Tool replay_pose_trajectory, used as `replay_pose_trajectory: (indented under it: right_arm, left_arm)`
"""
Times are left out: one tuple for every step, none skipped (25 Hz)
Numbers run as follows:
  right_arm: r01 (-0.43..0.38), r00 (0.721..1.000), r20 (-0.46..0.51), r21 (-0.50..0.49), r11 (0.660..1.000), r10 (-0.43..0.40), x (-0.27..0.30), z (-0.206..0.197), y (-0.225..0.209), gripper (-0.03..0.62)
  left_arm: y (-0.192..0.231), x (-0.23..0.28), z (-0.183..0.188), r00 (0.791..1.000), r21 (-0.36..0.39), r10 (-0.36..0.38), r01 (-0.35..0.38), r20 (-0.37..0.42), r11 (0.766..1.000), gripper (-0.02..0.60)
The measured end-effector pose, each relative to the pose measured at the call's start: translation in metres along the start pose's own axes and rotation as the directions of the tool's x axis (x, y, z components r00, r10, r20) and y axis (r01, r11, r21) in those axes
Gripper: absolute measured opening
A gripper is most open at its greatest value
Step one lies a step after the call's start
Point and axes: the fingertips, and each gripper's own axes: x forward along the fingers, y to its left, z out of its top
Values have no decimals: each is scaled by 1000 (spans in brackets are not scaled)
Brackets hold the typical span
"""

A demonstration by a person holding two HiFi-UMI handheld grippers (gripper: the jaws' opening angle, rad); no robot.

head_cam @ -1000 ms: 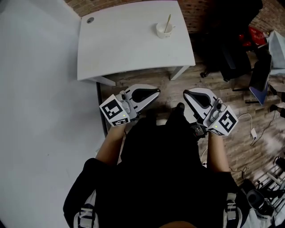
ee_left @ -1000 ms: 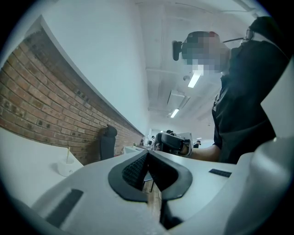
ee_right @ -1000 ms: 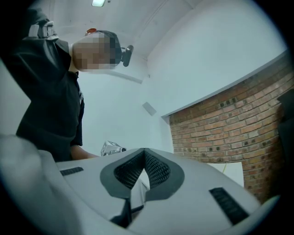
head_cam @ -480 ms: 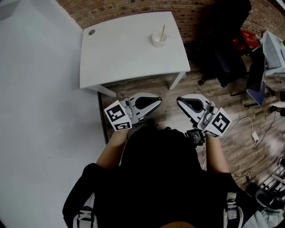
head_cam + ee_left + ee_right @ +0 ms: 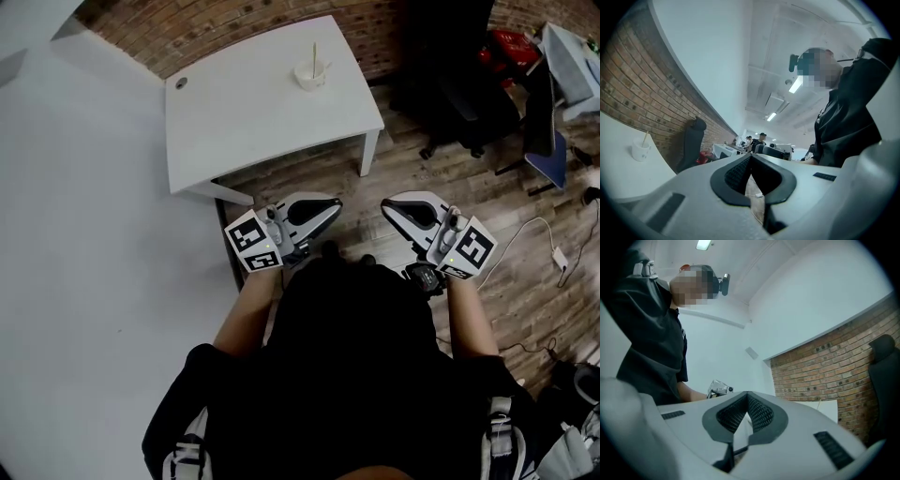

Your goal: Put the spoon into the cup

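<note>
A white table stands far and left of centre by a brick wall, with a round grommet in its far left corner. Right of it a black chair sits on the wood floor. A white cable lies nearer, at right.

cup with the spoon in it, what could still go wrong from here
1. The spoon stands tall and nearly upright in the small cup, which sits toward the far edge of the table; a bump to the table could tip it.
2. A white cable trails over the floor on the person's right, a likely trip hazard.
The left tongs and right tongs are shut and empty, so nothing can drop.
</note>
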Motion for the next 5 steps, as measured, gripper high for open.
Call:
replay_pose_trajectory:
  right_arm:
    - [-2,1000,7,0,1000,2,-3,0,-2,6]
    - [-9,1000,13,3,1000,9,-5,-1,-3,6]
    - [-19,1000,17,7,1000,19,-7,-3,-3,6]
    - [-31,999,19,12,999,31,-8,-6,-4,6]
    - [-44,999,21,17,999,43,-10,-9,-4,6]
  left_arm:
    - [-1,2,0,1000,6,7,-7,-1,1000,16]
    - [-2,4,-1,1000,11,15,-15,0,1000,16]
    - [-3,6,-2,1000,14,24,-24,4,1000,15]
    - [-4,7,-4,999,17,33,-33,7,999,15]
    - [-5,9,-7,999,20,42,-43,12,999,16]
